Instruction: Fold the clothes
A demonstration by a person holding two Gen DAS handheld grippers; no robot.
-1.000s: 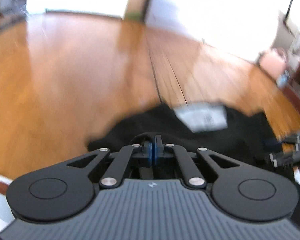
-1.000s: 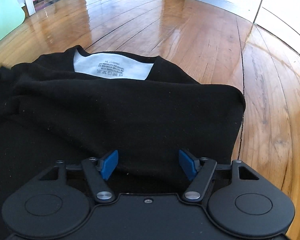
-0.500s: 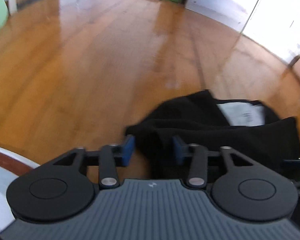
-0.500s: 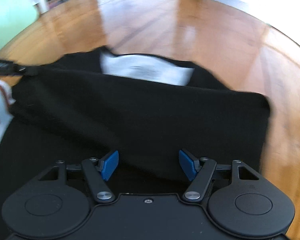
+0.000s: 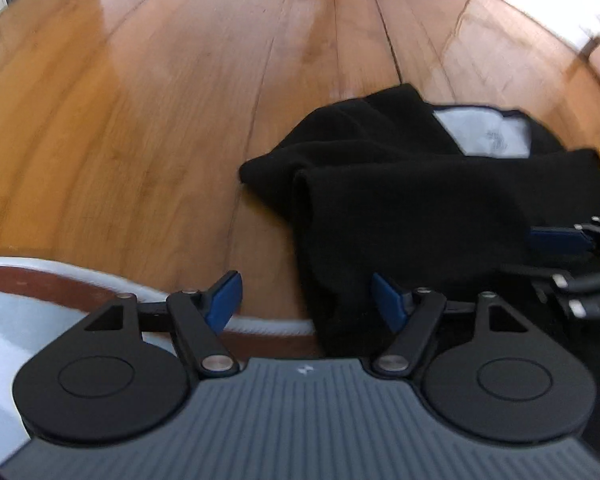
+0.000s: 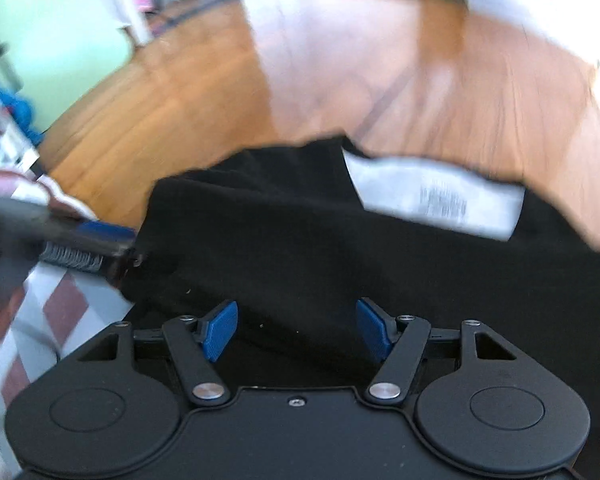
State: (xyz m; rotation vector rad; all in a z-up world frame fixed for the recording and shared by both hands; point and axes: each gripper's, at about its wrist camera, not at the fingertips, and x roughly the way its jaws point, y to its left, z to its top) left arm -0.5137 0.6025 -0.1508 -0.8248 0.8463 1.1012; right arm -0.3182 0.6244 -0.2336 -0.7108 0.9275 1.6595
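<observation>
Shirt: we see a black shirt lying partly folded on the wooden floor, at 2 o'clock from the left gripper.
Label: its white neck label sits at the far collar, at 1 o'clock in the right view.
Left gripper: our left gripper is spread wide, empty, over the shirt's left edge.
Right gripper: our right gripper gapes, empty, above black cloth.
Left view only: bare floor beside the shirt's edge.
Right view only: a checked red and white cloth at 8 o'clock.

The left claw has let go — jaws spread wide, black shirt edge dropped between them.
</observation>
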